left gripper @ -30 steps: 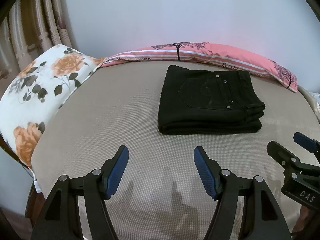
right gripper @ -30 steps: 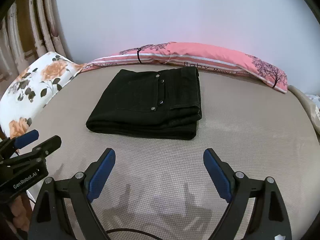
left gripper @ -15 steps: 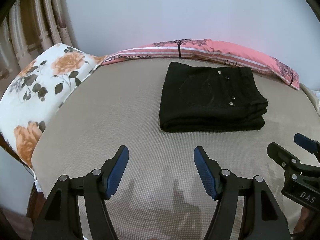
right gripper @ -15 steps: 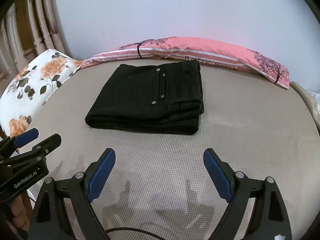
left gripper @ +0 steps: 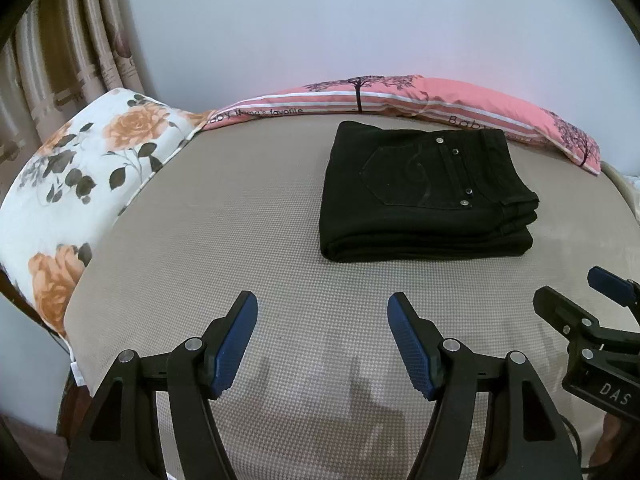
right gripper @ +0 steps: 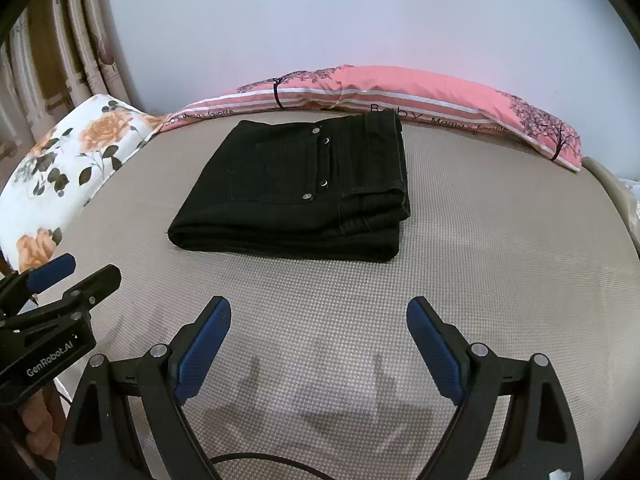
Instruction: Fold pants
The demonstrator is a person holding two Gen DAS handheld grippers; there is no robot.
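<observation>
the pants [left gripper: 424, 192] lie ahead of both claws, well apart from them, folded into a compact black stack of several layers on the beige woven bed surface [left gripper: 240, 240]. long axis: across the claws' line of sight. judged nearer the right claw [right gripper: 318, 346]. left claw [left gripper: 322, 342] and right claw: both spread wide, holding nothing. denim is thick, matte, with metal rivets; fold appears complete.

My two wrist cameras look low across the bed [left gripper: 248, 240] from its near edge toward the far wall — both share the pants [left gripper: 424, 196] [right gripper: 296, 192].
</observation>
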